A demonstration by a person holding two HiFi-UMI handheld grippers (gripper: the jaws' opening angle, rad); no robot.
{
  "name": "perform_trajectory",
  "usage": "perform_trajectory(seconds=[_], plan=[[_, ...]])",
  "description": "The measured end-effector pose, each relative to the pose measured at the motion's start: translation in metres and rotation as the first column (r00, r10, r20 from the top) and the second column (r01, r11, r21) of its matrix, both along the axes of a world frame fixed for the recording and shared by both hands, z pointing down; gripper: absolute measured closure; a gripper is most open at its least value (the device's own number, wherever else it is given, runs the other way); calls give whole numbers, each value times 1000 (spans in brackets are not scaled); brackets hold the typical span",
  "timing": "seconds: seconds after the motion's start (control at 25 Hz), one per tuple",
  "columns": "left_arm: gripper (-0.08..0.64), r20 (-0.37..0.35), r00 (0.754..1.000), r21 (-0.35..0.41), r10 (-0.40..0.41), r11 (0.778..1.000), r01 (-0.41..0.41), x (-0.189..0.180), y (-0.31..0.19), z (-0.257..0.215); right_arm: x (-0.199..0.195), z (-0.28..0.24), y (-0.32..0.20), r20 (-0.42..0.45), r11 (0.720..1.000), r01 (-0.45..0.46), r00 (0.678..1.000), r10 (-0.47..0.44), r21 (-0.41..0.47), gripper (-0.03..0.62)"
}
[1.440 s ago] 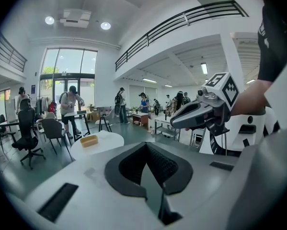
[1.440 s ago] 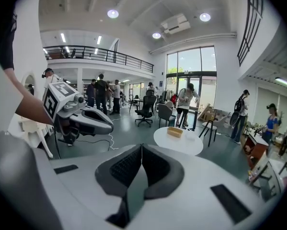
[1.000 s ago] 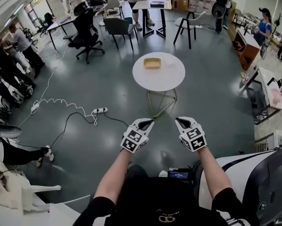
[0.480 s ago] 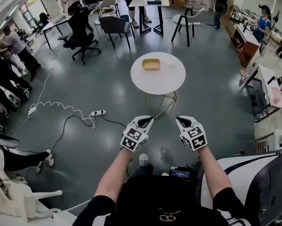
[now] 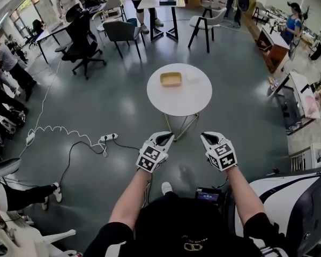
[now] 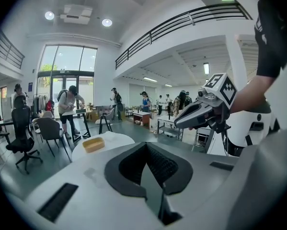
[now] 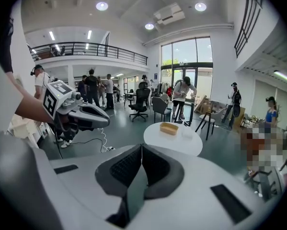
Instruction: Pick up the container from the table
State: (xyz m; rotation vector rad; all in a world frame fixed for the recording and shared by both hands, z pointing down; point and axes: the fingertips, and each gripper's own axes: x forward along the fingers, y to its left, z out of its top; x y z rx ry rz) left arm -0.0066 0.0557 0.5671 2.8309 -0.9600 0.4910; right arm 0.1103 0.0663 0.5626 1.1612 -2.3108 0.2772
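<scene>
a round white table (image 5: 195, 98) stands on the grey floor (image 5: 240, 111), well beyond both grippers. the left gripper (image 5: 165, 138) and right gripper (image 5: 207, 138) hang side by side near the person, each with its jaws pressed together and nothing between them. the tan rectangular container (image 5: 171, 79) lies on the table's far left part, open side up, long axis running left to right.

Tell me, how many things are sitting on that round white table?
2. A tan rectangular container sits on the round white table, toward its far left. A pale, see-through item, too faint to identify, lies just right of it, apart.
</scene>
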Motion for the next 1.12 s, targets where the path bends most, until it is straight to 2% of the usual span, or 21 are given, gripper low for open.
perform_trajectory(seconds=[0.24,0.56,0.88,1.12], plan=[[561,-38,998,-37,54,998,-55,-17,-20,10,-23,3,-20,11,999,-16,1000,16,-29,526],[561,-34,994,-36,99,994,-101,-33,-46,16,-44,4,-42,-9,999,-51,999,51,-11,526],[561,-44,993,-56,110,992,-113,-37,-63,24,-45,17,-62,-36,997,-73,997,72,-25,526],[561,-38,995,-80,96,992,-98,-36,-90,33,-44,23,-95,3,997,-67,998,67,-37,526]])
